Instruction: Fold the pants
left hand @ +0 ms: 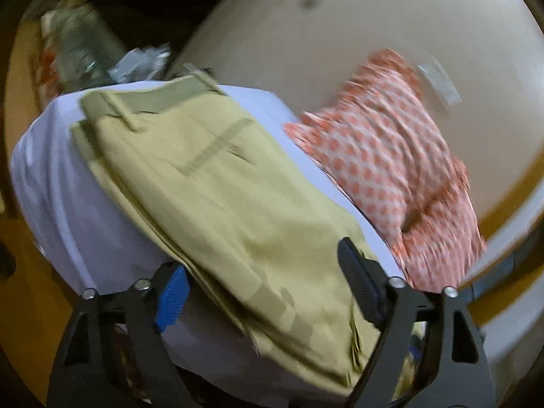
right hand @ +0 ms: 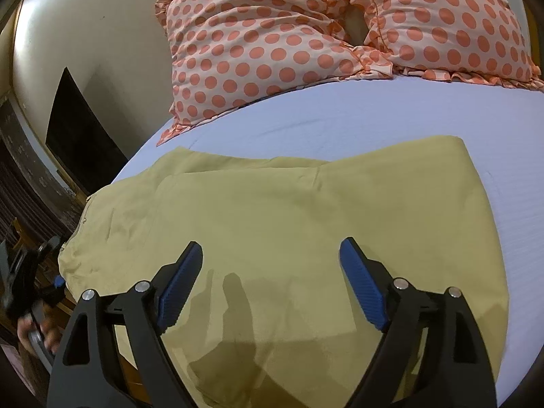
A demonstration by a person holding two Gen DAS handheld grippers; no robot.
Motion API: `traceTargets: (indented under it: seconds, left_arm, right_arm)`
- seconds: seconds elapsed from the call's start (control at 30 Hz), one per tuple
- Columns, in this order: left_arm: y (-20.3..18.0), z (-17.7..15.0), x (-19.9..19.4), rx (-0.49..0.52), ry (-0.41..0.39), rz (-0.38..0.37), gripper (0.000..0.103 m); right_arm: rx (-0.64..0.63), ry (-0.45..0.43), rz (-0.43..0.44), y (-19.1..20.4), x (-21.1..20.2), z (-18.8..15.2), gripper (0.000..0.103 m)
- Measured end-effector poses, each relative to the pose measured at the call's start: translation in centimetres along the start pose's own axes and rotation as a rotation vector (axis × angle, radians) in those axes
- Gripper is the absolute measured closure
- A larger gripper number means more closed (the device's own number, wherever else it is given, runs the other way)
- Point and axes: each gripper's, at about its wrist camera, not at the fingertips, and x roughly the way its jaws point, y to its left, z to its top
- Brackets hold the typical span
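Khaki pants lie folded on a pale lilac bed sheet, waistband and belt loops at the far end in the left wrist view. My left gripper is open, its jaws on either side of the pants' near end. In the right wrist view the pants lie flat across the sheet. My right gripper is open and empty just above them, casting a shadow. The left gripper shows at the far left edge, in a hand.
Two orange polka-dot pillows lie at the head of the bed, also in the left wrist view. A cream wall is behind. A dark panel stands by the wall. Clutter sits beyond the bed's far end.
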Motion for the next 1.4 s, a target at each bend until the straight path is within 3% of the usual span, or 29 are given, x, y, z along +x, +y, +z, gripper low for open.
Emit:
traceTargets:
  seconds: [0.13, 0.23, 0.3, 0.33, 0.4, 0.5, 0.6, 0.67, 0.73, 0.83, 0.9, 0.97, 1.03, 1.1, 1.17, 1.27, 1.4]
  left_arm:
    - [3.3, 2.4, 0.3, -0.213, -0.006, -0.079, 0.037]
    - [4.0, 3.1, 0.4, -0.271, 0.013, -0.068, 0.049]
    - [3.9, 3.2, 0.4, -0.259, 0.024, -0.027, 0.067]
    - [4.0, 3.1, 0.4, -0.254, 0.026, 0.015, 0.087]
    - [3.8, 3.1, 0.4, -0.232, 0.024, 0.047, 0.092]
    - [1.3, 3.0, 0.2, -0.104, 0.005, 0.152, 0.095]
    - [-4.2, 3.5, 0.0, 0.114, -0.048, 0.231, 0.096]
    - [-8.6, 3.4, 0.3, 0.261, -0.074, 0.231, 0.096]
    - [-15.0, 1.9, 1.0, 0.481, -0.088, 0.194, 0.096]
    - [-23.2, -3.9, 2.3, 0.816, -0.072, 0.079, 0.095]
    - [-27.2, -10.5, 3.5, 1.046, 0.016, -0.047, 0.095]
    - [-28.6, -16.1, 4.8, 1.198, 0.112, -0.111, 0.094]
    - [-28.5, -20.9, 6.3, 1.324, 0.182, -0.124, 0.094]
    - [-27.5, -24.2, 7.9, 1.364, 0.286, -0.142, 0.094]
    - [-26.7, -25.6, 8.5, 1.367, 0.321, -0.143, 0.092]
    - [-26.0, -27.1, 7.0, 1.48, 0.205, -0.141, 0.091]
    - [-25.3, -27.5, 5.4, 1.529, 0.2, -0.23, 0.094]
  right_arm:
    - [0.004, -0.009, 0.019, -0.2, -0.2, -0.1, 0.018]
    - [0.015, -0.012, 0.043, -0.5, -0.4, -0.2, 0.018]
    - [0.018, -0.016, 0.061, -0.7, -0.6, -0.3, 0.018]
    - [0.021, -0.018, 0.069, -0.9, -0.6, -0.3, 0.018]
    - [0.027, -0.023, 0.086, -1.2, -0.8, -0.4, 0.018]
    - [0.039, -0.031, 0.103, -1.8, -1.3, -0.4, 0.018]
    - [0.068, -0.059, 0.104, -3.1, -2.4, -0.1, 0.018]
    - [0.093, -0.088, 0.098, -4.3, -3.3, 0.2, 0.018]
    - [0.137, -0.136, 0.073, -6.1, -4.8, 0.7, 0.018]
    - [0.21, -0.204, 0.043, -9.0, -6.9, 1.3, 0.018]
    - [0.267, -0.242, 0.035, -11.0, -8.3, 1.5, 0.018]
    - [0.316, -0.262, 0.042, -12.6, -9.2, 1.6, 0.018]
    - [0.367, -0.269, 0.061, -14.2, -9.8, 1.7, 0.018]
    - [0.398, -0.256, 0.075, -15.1, -9.8, 1.8, 0.018]
    - [0.401, -0.224, 0.076, -15.5, -9.3, 2.0, 0.018]
    - [0.374, -0.143, 0.063, -15.3, -7.6, 2.4, 0.018]
    - [0.343, -0.058, 0.044, -14.5, -5.1, 2.5, 0.019]
